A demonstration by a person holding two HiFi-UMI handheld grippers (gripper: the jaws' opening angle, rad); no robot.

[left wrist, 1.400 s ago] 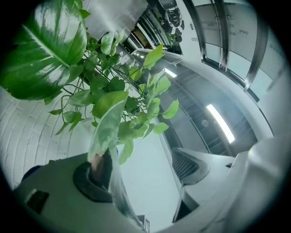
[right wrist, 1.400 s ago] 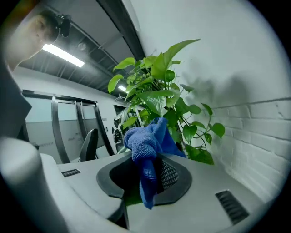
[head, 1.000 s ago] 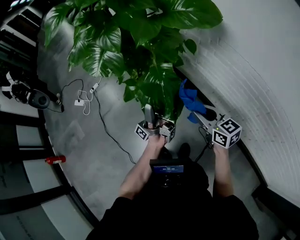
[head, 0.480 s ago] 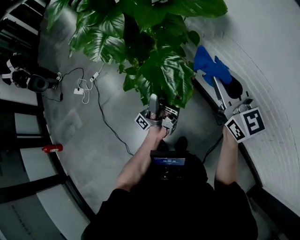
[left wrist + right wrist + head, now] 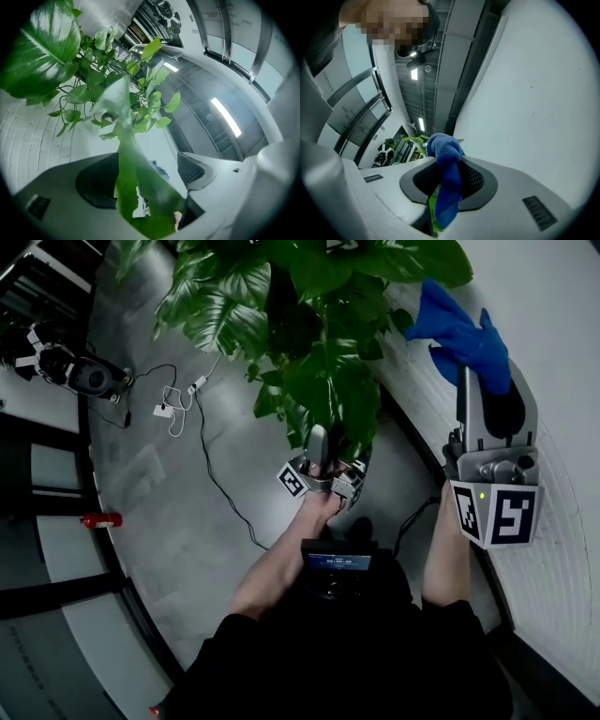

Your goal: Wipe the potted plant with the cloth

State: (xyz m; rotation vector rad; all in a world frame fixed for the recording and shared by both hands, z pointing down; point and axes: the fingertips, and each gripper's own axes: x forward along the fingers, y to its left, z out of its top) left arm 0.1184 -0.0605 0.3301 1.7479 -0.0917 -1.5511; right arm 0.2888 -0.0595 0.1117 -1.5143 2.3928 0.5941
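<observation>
Left gripper (image 5: 146, 190): fingers gripped a leaf (image 5: 125, 154) of the potted plant (image 5: 309, 334).
Right gripper (image 5: 449, 185): fingers clenched the blue cloth (image 5: 444, 149).

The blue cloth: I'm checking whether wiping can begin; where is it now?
The blue cloth is clamped in the right gripper, at the head view's upper right, just right of the plant leaves and close to the white wall.

The grey floor (image 5: 178, 549) fills the head view from 7 to 11 o'clock. A white brick wall (image 5: 562, 427) curves along 3 o'clock. Loose cables (image 5: 172, 418) lie at 10 o'clock (a small red object (image 5: 101, 519) at 9). Long ceiling lamps (image 5: 225, 117) are lit.
</observation>
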